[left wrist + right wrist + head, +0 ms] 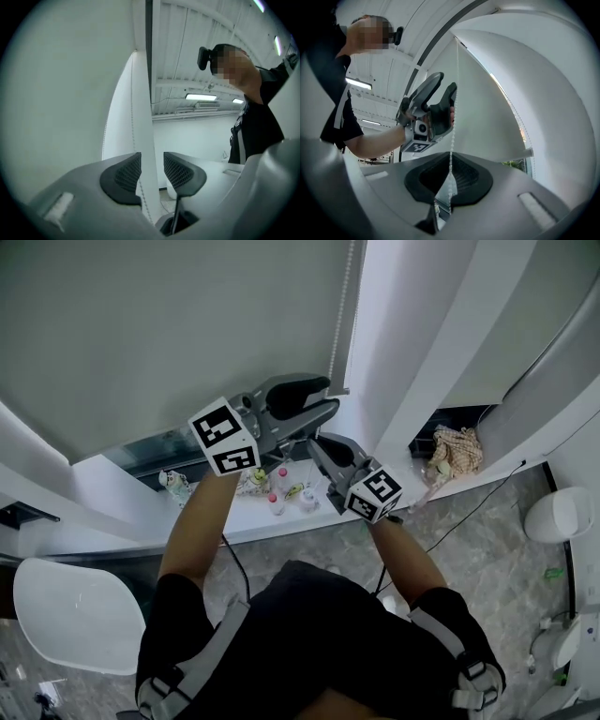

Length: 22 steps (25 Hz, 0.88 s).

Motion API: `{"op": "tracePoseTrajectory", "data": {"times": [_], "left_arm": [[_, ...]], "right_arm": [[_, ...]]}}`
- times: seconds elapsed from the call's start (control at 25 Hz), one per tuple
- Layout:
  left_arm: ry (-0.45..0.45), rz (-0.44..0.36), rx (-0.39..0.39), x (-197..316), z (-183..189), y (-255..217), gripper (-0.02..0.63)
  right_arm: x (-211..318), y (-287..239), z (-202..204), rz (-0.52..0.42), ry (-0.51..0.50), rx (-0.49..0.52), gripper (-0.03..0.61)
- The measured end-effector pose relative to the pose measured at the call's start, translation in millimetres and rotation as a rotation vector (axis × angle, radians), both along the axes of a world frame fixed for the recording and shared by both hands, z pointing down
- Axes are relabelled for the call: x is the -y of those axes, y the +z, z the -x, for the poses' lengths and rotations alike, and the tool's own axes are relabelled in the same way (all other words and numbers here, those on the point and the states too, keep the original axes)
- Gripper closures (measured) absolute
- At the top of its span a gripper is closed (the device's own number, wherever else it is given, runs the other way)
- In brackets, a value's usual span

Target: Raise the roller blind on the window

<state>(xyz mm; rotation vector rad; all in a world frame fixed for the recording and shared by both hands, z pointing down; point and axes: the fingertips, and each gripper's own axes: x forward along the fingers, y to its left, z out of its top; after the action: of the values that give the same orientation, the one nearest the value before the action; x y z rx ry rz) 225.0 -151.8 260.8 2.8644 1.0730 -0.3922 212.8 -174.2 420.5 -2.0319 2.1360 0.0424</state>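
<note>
- right gripper (450, 164): jaws closed tight on the bead chain (453, 117), which runs taut straight up out of them.
- left gripper (152, 161): jaws wide, clamping nothing. The chain passes between its pads (124, 176), close to the left-hand one in its own view, not pinched.
- The left gripper sits higher up the chain than the right; both are at the blind's right edge.
- roller blind (169, 334): mostly down, covering nearly the whole window. Only a strip of glass shows under its bottom edge, above the window sill (112, 488).
- Step, as I read it: a hand-over-hand pull, with the left about to take a fresh bite high up while the right anchors.
- To do it well:
  - Centre the chain between the left pads and close fully before the right lets go, or the blind may slip back.
  - Pull straight down along the chain, not out from the wall; dragging it sideways risks beads skipping.
- Containers:
  - small bottles (277, 491) stand on the sill; contents too small to tell.
  - patterned cloth (457, 448) is heaped at a dark box (424, 441) at the sill's right end; can't tell whether it lies in the box or on it.
</note>
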Motion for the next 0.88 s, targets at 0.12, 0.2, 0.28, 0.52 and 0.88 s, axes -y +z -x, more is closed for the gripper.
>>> {"op": "tracePoseTrajectory", "data": {"times": [0.12, 0.2, 0.28, 0.52, 0.88], "left_arm": [[-0.023, -0.043, -0.021, -2.5, -7.6, -10.6, 0.46], [-0.053, -0.04, -0.033, 2.0, -7.7, -12.7, 0.46], [-0.084, -0.012, -0.045, 8.9, -8.6, -15.8, 0.46], [-0.056, -0.022, -0.096, -8.8, -9.9, -40.9, 0.467], [-0.127, 0.069, -0.056, 8.3, -14.4, -32.3, 0.6]], "right_arm": [[-3.1, 0.5, -4.7, 0.004, 0.018, -0.004, 0.561], [-7.0, 0.4, -8.0, 0.005, 0.031, -0.005, 0.561], [-11.0, 0.2, -7.8, 0.006, 0.03, -0.008, 0.561], [-10.6, 0.0, 2.7, 0.005, 0.015, -0.012, 0.561], [-12.0, 8.1, 12.0, 0.026, -0.004, -0.012, 0.561]]}}
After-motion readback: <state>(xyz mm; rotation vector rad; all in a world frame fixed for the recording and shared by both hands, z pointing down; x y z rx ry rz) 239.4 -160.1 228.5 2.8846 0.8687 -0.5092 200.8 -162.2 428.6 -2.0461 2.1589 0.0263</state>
